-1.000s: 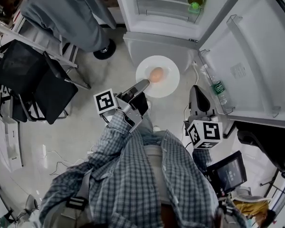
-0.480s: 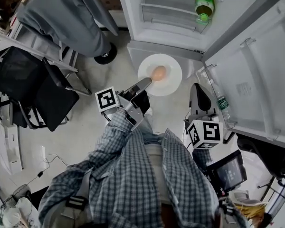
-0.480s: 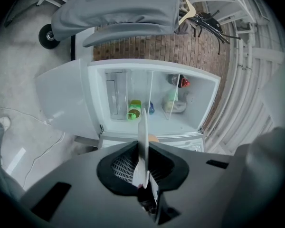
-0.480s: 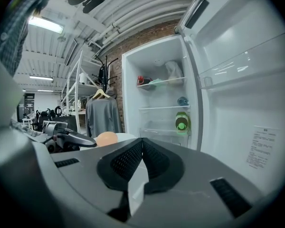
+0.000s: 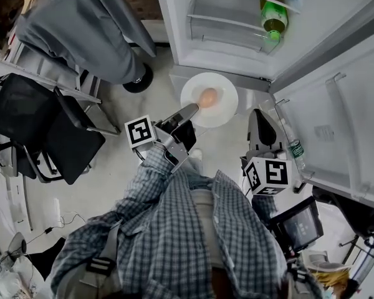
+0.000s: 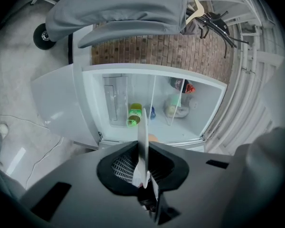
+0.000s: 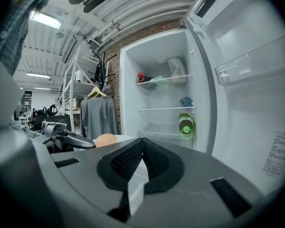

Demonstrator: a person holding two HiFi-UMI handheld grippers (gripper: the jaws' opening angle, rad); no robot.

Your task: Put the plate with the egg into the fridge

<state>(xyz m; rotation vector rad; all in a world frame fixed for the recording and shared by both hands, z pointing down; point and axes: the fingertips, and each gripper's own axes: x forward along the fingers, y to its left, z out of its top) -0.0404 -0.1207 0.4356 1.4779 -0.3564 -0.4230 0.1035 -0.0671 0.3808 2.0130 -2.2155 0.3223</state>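
Pinching the plate (image 5: 223, 108) by its near rim, the left tongs (image 5: 192, 109) hold it level before the open fridge (image 5: 224, 17), likely so the egg (image 5: 207, 97) cannot roll; the right tongs (image 5: 260, 116), pressed together, hang just beside.

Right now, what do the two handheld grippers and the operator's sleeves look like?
Left gripper and right gripper: matte grey moulded bodies with tapered jaws and black mesh-textured pads. Each carries a white cube printed with black square markers. The sleeves are long, from a grey-and-white plaid shirt.
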